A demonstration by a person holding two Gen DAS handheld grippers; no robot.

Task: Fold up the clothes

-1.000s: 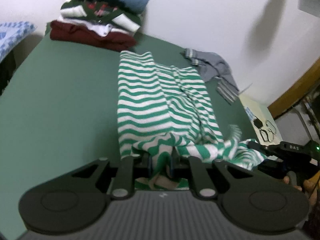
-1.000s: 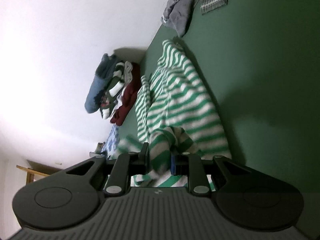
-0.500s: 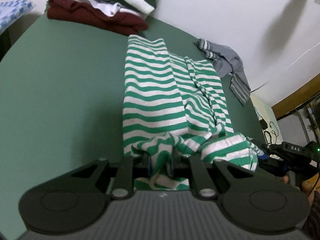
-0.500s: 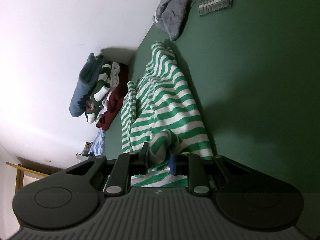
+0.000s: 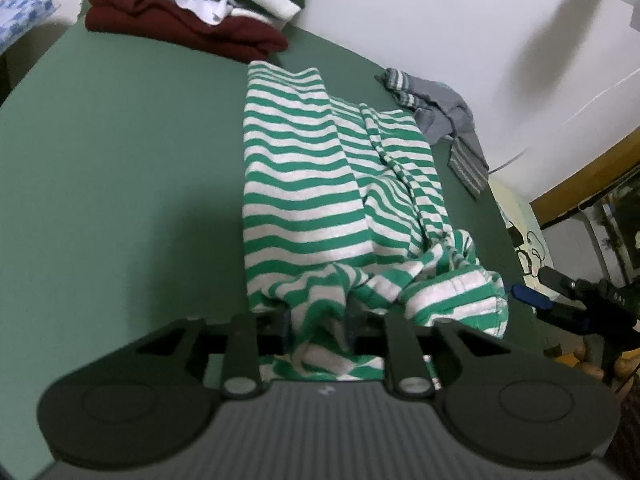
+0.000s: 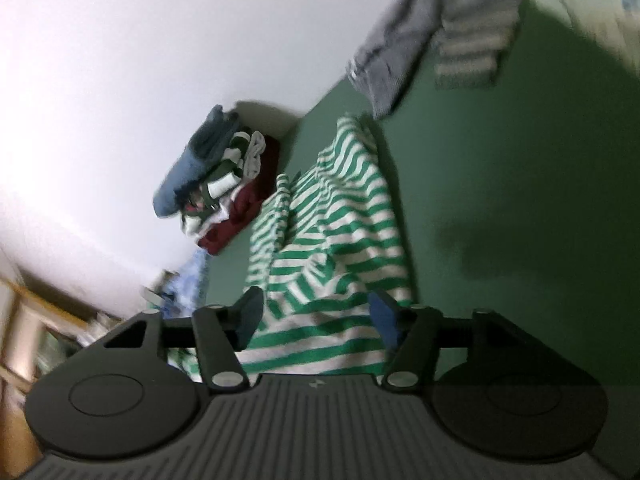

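The left gripper has just been opening; its jaws stand narrowly apart with a bunched hem of the striped shirt loose between them. The right gripper has also just been opening and gapes wide, the cloth lying slack between its blue pads, untouched. The shirt lies at the near edge of the green table, its long axis running straight away from both sets of jaws toward the far edge. I judge both ends released. Only the left view shows the crumpled near-right corner; only the right shows the whole folded stack. A grey garment lies at the far right corner.
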